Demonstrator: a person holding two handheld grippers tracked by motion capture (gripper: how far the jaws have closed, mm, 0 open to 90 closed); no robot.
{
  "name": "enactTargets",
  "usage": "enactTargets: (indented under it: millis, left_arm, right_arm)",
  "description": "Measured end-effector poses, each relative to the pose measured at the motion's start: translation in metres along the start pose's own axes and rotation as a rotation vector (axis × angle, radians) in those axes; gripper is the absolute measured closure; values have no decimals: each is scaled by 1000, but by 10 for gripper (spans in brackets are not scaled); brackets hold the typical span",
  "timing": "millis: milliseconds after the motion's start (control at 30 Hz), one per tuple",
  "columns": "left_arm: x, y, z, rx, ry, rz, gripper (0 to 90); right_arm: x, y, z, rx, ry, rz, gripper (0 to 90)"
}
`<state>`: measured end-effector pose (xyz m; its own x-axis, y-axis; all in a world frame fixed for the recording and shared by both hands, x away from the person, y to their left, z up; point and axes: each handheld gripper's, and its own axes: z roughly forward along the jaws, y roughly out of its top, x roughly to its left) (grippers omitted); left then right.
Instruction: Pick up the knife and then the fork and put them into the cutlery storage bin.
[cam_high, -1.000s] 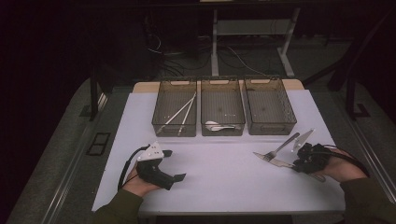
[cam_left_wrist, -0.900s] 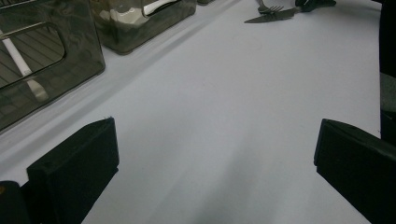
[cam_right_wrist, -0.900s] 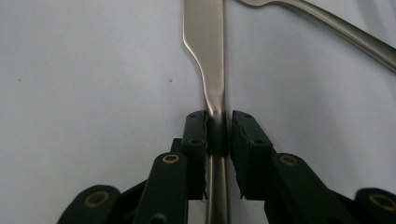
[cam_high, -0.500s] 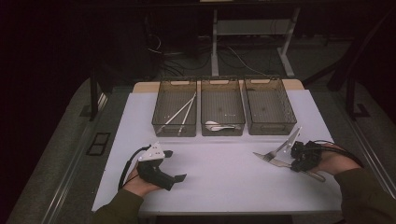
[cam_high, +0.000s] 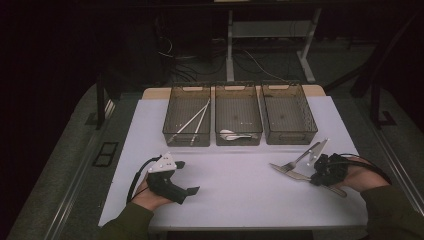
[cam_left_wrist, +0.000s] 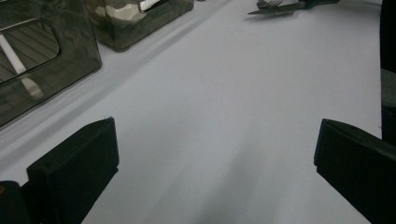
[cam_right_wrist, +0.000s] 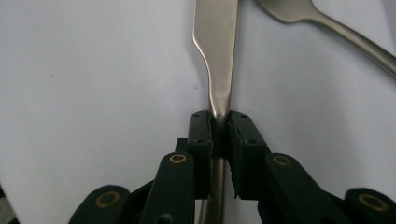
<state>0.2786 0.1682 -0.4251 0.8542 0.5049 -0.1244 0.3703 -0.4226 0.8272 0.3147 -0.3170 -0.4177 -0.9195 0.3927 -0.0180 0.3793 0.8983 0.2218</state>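
White table (cam_high: 240, 200) under a dark room, three smoky bins (cam_high: 239, 120) lined up along its far edge. Right gripper (cam_right_wrist: 220, 122) sits low at the right side, jaws clamped on the knife (cam_right_wrist: 217, 56), which lies flat on the table beside a fork (cam_high: 295, 162). Left gripper (cam_high: 192, 190) rests at the near left, jaws spread wide, holding nothing.

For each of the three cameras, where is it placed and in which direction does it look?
High view: above the near side, looking forward and down at the white table and three bins; both hands show.
Left gripper view: rides the left claw, jaws wide apart over bare table, facing the bins.
Right gripper view: rides the right claw, shut on the knife.
Shared: the high view also has that knife, fork beside it.
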Motion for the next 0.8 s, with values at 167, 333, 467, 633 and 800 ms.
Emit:
enactTargets:
  millis: [167,333,467,633,800]
  left_arm:
    - [0,0,0,-1,1,0,0]
    - [0,0,0,-1,2,-2,0]
    - [0,0,-1,-1,3,0,0]
    - [0,0,-1,0,3,2,0]
    - [1,-1,0,7,6,9,0]
  right_arm:
    - [6,2,-4,-47,14,-17,795]
    - [10,5,-10,-116,22,-12,795]
    - [10,6,-16,-186,3,22,795]
    - [5,5,-24,-282,-33,81,798]
    - [-3,5,-29,-356,-59,162,798]
